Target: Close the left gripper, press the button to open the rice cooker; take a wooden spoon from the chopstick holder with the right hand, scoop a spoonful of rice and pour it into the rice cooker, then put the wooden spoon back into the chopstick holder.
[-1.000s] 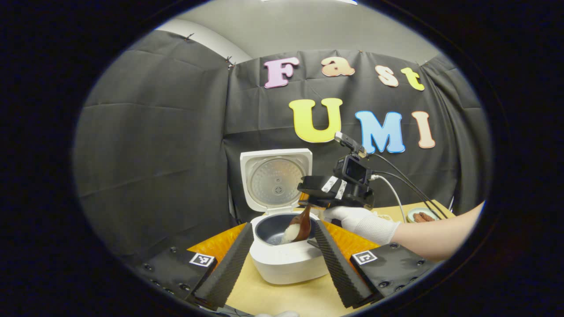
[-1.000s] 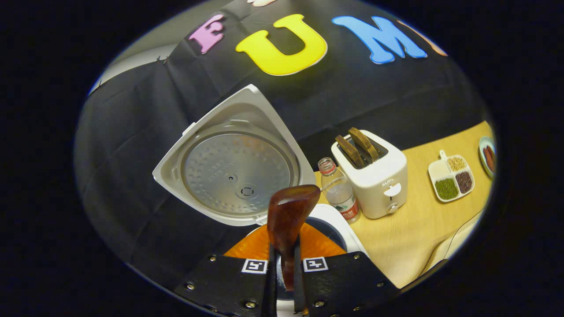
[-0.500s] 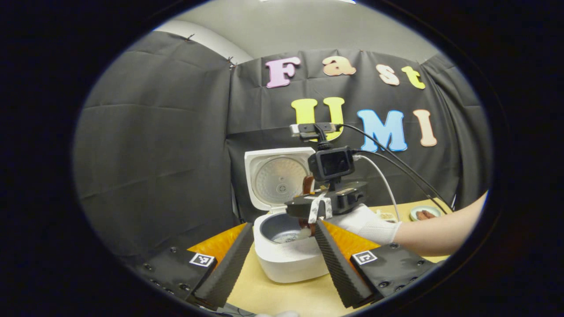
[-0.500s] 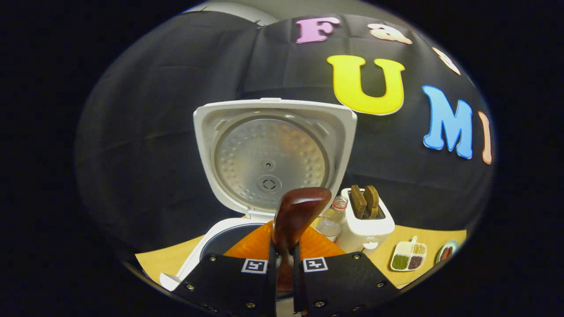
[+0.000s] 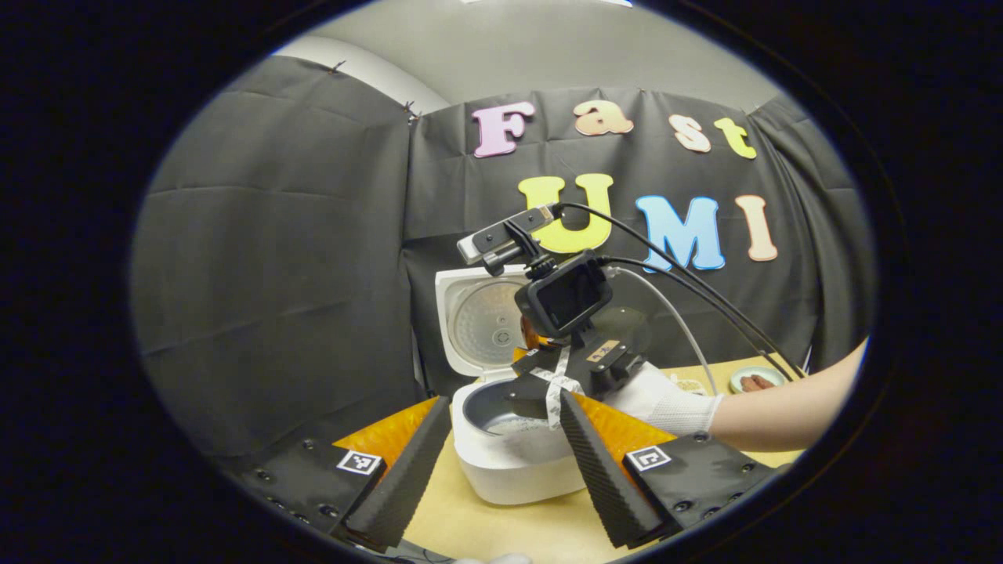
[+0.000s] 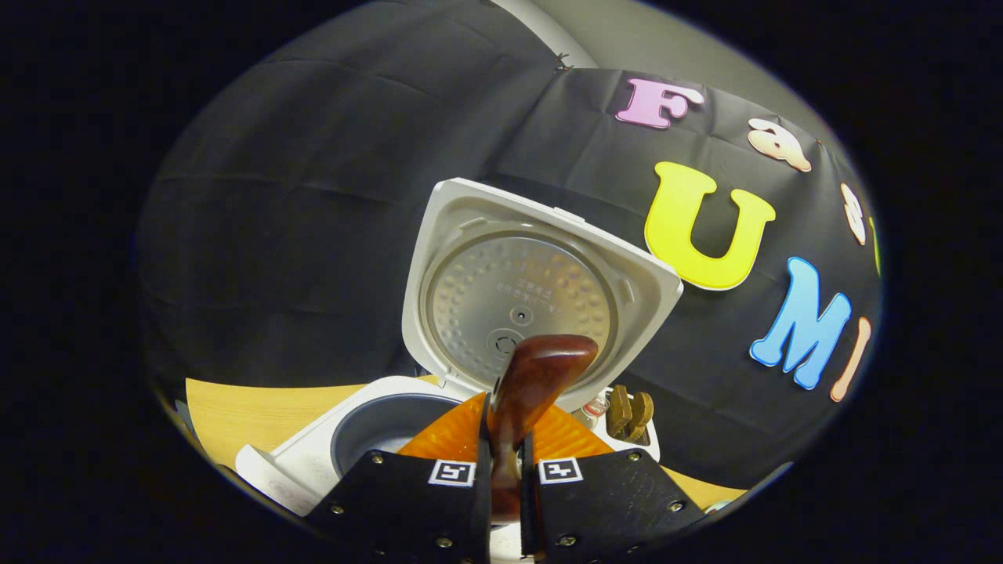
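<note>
The right gripper (image 6: pixel 501 470) is clamped on the wooden spoon (image 6: pixel 533 376), both fingers pinching the handle, the bowl of the spoon poking up in front of the rice cooker (image 5: pixel 509 462)'s raised lid (image 6: pixel 525 290). From the left gripper view, that same right gripper (image 5: pixel 548 384) sits just above the cooker's open pot, a gloved hand (image 5: pixel 666 403) behind it. White grains lie on the bottom of the pot (image 5: pixel 513 423), so the pour looks finished or nearly so. The thing to do well here, I'd judge: finish tipping over the middle of the pot, not its rim, then level the spoon before carrying it away, so stray grains don't scatter on the table (image 5: pixel 501 533). The left gripper (image 5: pixel 501 454) waits on the near side of the cooker, fingers spread wide and holding nothing, the cooker's front framed between them.
</note>
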The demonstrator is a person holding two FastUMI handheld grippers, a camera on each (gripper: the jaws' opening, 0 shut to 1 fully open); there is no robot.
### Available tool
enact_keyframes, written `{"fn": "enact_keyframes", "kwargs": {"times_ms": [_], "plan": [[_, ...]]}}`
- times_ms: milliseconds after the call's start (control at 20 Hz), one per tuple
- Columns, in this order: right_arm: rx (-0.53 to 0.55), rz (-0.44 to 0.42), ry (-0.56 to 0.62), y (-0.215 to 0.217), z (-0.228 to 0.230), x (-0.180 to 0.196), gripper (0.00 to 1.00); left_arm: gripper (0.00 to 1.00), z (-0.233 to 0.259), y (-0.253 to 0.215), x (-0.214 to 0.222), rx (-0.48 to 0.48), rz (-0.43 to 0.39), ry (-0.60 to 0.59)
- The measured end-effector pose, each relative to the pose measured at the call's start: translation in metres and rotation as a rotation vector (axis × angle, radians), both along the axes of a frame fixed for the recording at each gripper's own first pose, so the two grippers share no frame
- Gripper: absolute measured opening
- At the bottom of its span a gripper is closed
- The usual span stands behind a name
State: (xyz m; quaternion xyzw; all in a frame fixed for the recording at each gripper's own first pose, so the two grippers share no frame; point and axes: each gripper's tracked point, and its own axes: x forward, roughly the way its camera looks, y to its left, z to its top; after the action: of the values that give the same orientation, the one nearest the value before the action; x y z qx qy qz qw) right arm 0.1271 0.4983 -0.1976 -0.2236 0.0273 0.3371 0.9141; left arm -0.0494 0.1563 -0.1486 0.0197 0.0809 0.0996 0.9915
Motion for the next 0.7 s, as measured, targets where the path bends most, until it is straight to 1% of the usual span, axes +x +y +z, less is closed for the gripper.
{"fn": "enact_keyframes", "kwargs": {"times_ms": [100, 150, 200, 300, 350, 450, 550, 700], "plan": [[0.044, -0.013, 0.06, -0.002, 0.002, 0.003, 0.15, 0.99, 0.003, -0.001, 0.0, 0.005, -0.004, -0.003], [0.078, -0.021, 0.092, -0.005, 0.005, 0.003, 0.15, 0.98, 0.005, -0.002, 0.0, 0.009, -0.007, -0.005], [0.13, -0.023, 0.142, -0.005, 0.011, 0.006, 0.15, 0.99, 0.006, -0.003, 0.0, 0.015, -0.01, -0.009], [0.263, -0.039, 0.273, -0.008, 0.023, 0.007, 0.15, 0.99, 0.01, -0.004, 0.0, 0.018, -0.015, -0.016], [0.324, -0.064, 0.333, -0.014, 0.03, 0.012, 0.15, 0.99, 0.012, -0.005, 0.0, 0.017, -0.018, -0.019], [0.386, -0.09, 0.35, -0.028, 0.044, 0.023, 0.15, 0.99, 0.017, -0.009, 0.0, 0.017, -0.025, -0.027], [0.453, -0.115, 0.402, -0.046, 0.052, 0.026, 0.15, 0.99, 0.026, -0.017, 0.007, 0.019, -0.042, -0.038], [0.666, -0.168, 0.582, -0.074, 0.064, 0.026, 0.15, 0.97, 0.036, -0.031, 0.012, 0.024, -0.074, -0.051]]}}
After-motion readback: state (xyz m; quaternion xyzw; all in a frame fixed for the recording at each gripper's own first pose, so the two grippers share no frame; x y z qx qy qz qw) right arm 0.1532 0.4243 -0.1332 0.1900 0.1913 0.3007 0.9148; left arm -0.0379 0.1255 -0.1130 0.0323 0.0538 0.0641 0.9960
